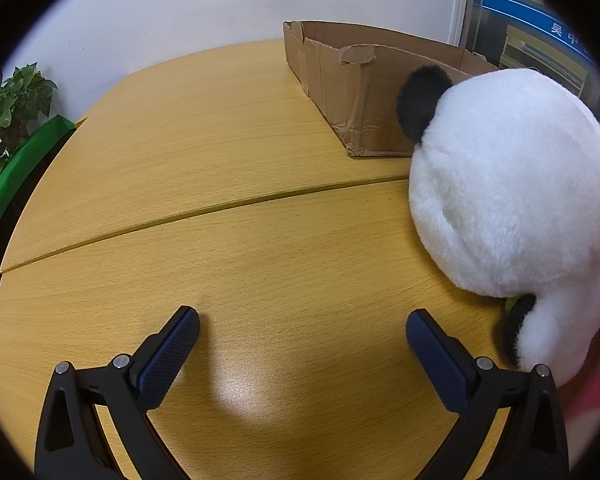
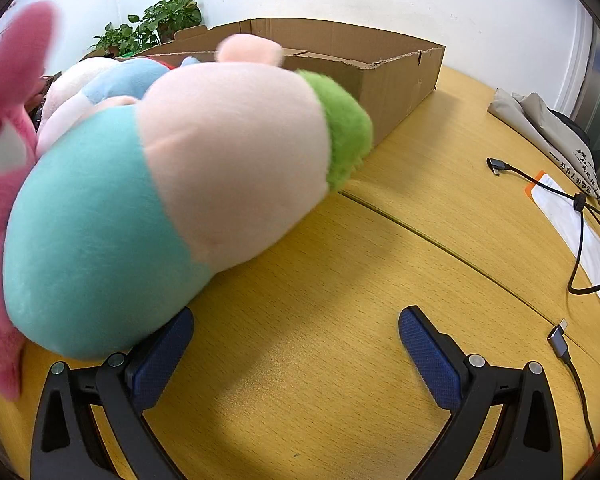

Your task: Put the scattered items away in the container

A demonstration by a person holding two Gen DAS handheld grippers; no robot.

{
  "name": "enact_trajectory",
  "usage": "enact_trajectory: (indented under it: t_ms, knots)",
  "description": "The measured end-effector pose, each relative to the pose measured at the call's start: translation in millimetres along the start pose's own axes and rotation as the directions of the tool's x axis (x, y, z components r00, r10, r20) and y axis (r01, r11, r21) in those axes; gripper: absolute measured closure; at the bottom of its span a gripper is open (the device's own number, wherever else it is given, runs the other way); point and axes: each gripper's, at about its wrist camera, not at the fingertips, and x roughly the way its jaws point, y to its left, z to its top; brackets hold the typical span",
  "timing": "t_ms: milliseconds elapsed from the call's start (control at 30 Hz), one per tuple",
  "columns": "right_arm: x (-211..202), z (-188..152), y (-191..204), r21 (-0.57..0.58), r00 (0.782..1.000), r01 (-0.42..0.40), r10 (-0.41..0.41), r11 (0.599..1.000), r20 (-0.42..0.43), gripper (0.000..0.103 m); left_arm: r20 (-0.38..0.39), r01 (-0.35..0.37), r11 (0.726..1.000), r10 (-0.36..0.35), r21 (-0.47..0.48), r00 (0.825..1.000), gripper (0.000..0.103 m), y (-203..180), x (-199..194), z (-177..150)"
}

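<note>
A white panda plush (image 1: 512,200) with black ears lies on the wooden table at the right of the left wrist view, in front of an open cardboard box (image 1: 364,80). My left gripper (image 1: 302,334) is open over bare table, the panda just right of its right finger. In the right wrist view a large plush (image 2: 172,200) in teal, pale pink and green lies close in front, touching the left finger. My right gripper (image 2: 296,332) is open with nothing between its fingers. A pink plush (image 2: 0,184) sits at the far left. The cardboard box (image 2: 392,84) stands behind, with more plush toys (image 2: 112,80) beside it.
The wooden table (image 1: 220,272) has a seam across it. Potted plants (image 1: 12,116) and a green ledge stand at the left edge. In the right wrist view, black cables (image 2: 580,216), a USB plug (image 2: 560,340), a white packet (image 2: 576,232) and a grey cloth bag (image 2: 548,136) lie at right.
</note>
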Motion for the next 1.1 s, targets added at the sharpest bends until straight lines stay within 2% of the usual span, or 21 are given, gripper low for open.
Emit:
enact_trajectory:
  t_ms: [200, 367, 1100]
  knots:
    - [1, 1, 0, 0.000, 1.000, 0.000, 0.000, 1.000, 0.000, 0.000, 0.000, -0.003, 1.000, 0.003, -0.007, 1.000, 0.000, -1, 1, 1]
    - [1, 1, 0, -0.001, 1.000, -0.001, 0.001, 1.000, 0.000, 0.000, -0.001, -0.035, 0.998, 0.035, -0.048, 0.999, 0.000, -8, -9, -1]
    - [1, 1, 0, -0.005, 1.000, -0.004, 0.004, 1.000, 0.000, 0.000, -0.001, -0.035, 0.998, 0.035, -0.048, 0.999, 0.000, -8, -9, -1]
